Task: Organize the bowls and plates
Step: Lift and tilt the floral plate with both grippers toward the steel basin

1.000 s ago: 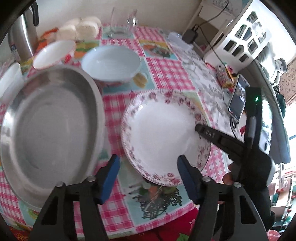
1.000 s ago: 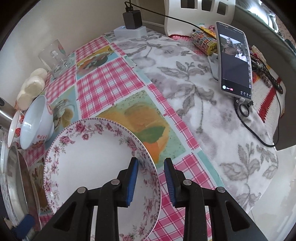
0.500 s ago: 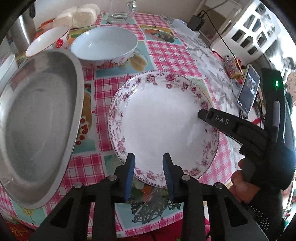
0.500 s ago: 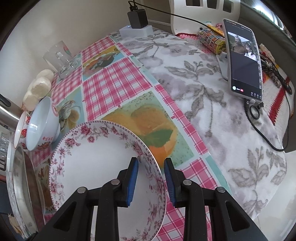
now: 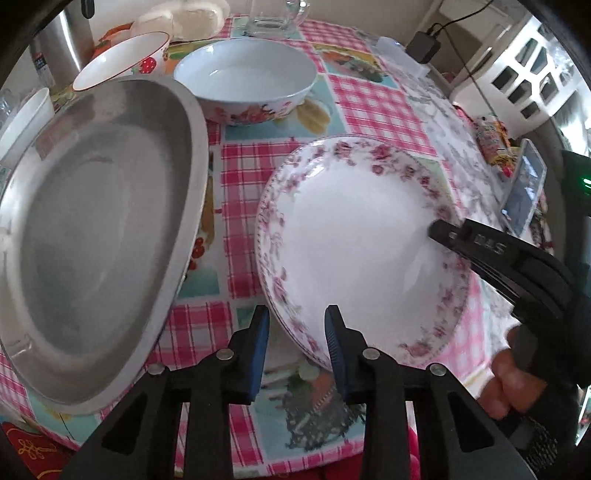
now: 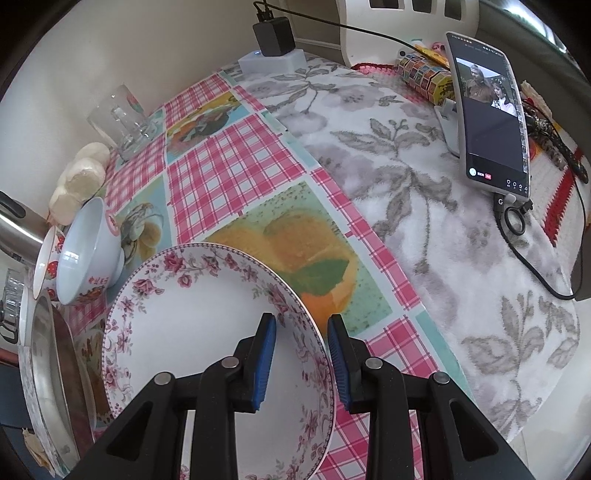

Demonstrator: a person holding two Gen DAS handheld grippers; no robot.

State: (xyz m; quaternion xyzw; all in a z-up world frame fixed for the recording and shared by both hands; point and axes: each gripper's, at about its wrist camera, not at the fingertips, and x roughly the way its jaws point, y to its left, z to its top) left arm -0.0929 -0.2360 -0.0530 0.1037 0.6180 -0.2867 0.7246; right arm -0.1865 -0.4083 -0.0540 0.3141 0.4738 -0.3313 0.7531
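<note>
Porcelain with a pink rose border makes up the plate (image 5: 354, 236), which is held tilted above the checked tablecloth (image 5: 369, 107), its right-hand rim raised and the near edge seemingly still low against the cloth. The rim is straddled by the right gripper (image 6: 301, 363), one blue pad inside the well and the other outside under the lip; a sliver of gap shows at the pads, yet the plate is judged to be pinched there, since it is carried at an angle. The left gripper (image 5: 297, 350) is set at the plate's near-left rim, its fingers (image 5: 260, 341) narrowly parted with the rim just entering between them, and nothing is clamped by it as far as can be seen. Such a plate is judged stiff, fairly heavy for a single-edge pinch, glazed and slippery, and breakable if dropped; hold is best taken on the flat floral rim, deep enough that the pads bear on both faces, with the opposite rim supported by the second gripper. Just to the left a large steel tray (image 5: 92, 229) lies on the cloth, close to the plate but apart from it. Behind stand a white bowl (image 5: 245, 79) with a fruit pattern and a smaller strawberry bowl (image 5: 123, 55), with a glass mug (image 5: 275, 14) farther back. A phone (image 6: 487, 110) is propped on the grey floral cloth (image 6: 424, 229) to the right.
</note>
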